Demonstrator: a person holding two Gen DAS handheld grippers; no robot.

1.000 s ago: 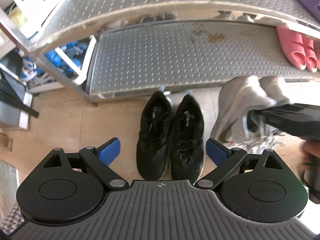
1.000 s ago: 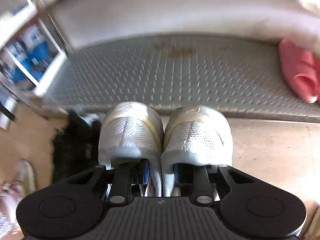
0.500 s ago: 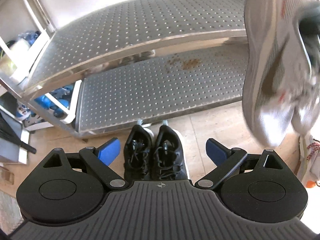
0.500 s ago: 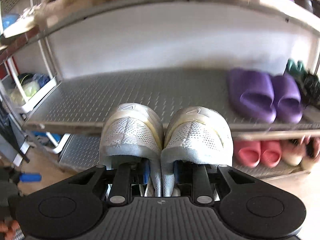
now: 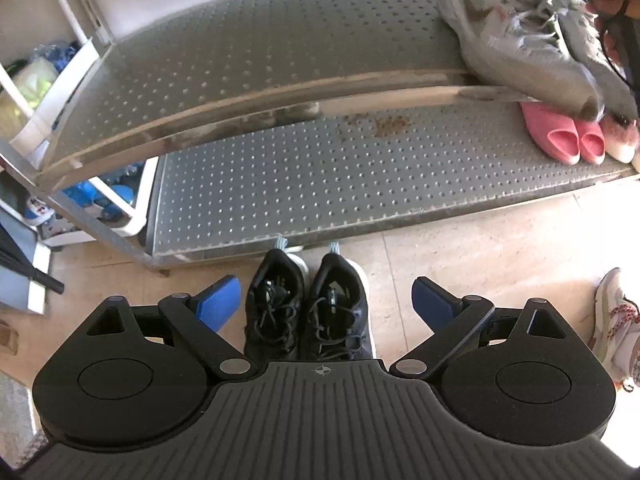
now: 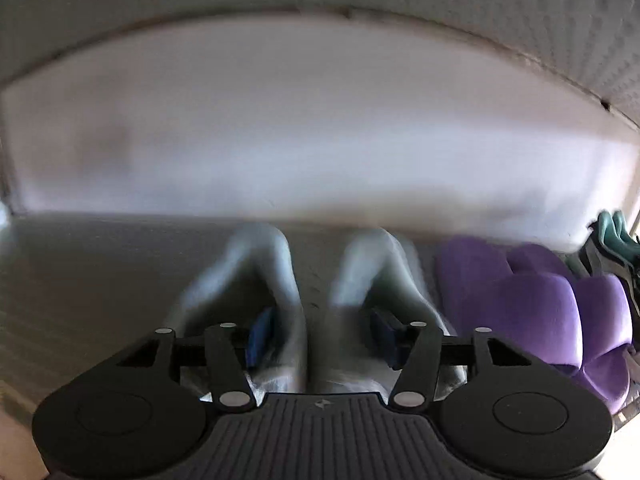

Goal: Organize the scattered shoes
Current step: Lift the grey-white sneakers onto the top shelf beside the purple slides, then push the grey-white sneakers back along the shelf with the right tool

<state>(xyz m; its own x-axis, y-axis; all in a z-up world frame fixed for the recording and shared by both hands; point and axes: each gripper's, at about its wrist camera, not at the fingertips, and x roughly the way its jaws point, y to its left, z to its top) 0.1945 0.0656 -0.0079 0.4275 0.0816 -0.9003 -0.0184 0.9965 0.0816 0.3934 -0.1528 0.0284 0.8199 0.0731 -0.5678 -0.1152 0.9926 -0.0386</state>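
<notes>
A pair of pale grey sneakers (image 5: 520, 48) lies on the middle shelf (image 5: 280, 40) at its right end, heels over the front edge. In the blurred right wrist view the same grey sneakers (image 6: 260, 272) have parted, and my right gripper (image 6: 322, 336) has one blue pad inside each shoe. Its jaws are opening, with the shoes' inner walls loose between them. A pair of black sneakers (image 5: 308, 308) stands on the floor before the bottom shelf (image 5: 320, 184). My left gripper (image 5: 326, 292) hangs open above them, a blue pad on either side, touching nothing.
Purple slippers (image 6: 520, 304) sit just right of the grey pair. Pink slippers (image 5: 560, 136) and a fluffy pale shoe (image 5: 620, 140) occupy the bottom shelf's right end. A white sneaker with red laces (image 5: 616, 320) lies on the floor at right. A white rack (image 5: 100, 196) stands left.
My right gripper lifted the grey sneakers from the floor up onto the middle shelf, and its jaws have spread so the two shoes parted. The left gripper stayed open above the black pair.
</notes>
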